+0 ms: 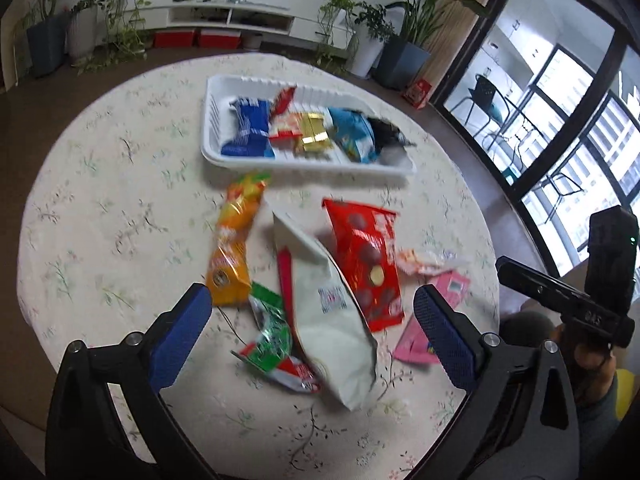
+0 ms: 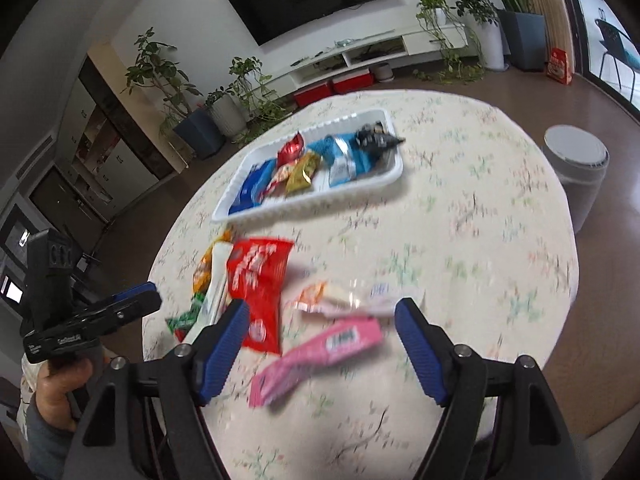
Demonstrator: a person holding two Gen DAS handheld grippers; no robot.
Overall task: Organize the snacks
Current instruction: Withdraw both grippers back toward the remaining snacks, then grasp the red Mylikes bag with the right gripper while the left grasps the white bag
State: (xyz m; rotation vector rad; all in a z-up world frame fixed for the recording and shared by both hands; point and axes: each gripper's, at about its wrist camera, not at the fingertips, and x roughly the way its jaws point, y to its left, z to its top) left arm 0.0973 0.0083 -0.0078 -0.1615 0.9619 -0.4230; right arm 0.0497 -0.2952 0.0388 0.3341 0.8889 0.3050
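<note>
A white tray [image 1: 212, 128] [image 2: 304, 204] at the far side of the round table holds several snack packets. Loose packets lie nearer: an orange bag [image 1: 232, 240], a white pouch [image 1: 328, 320], a red bag [image 1: 366, 260] [image 2: 256, 284], a green packet [image 1: 272, 328], a pink packet [image 1: 420, 340] [image 2: 316, 356] and a clear-wrapped snack [image 2: 340, 300]. My left gripper [image 1: 312, 312] hangs open above the white pouch and green packet, holding nothing. My right gripper [image 2: 320, 324] is open over the pink packet, with nothing gripped.
The table wears a floral cloth [image 1: 100, 220]. A grey bin [image 2: 576, 172] stands on the floor to the right of the table. Potted plants [image 1: 404, 40] and a low white TV unit [image 1: 232, 20] line the far wall. A hand [image 2: 56, 392] holds the left gripper's handle.
</note>
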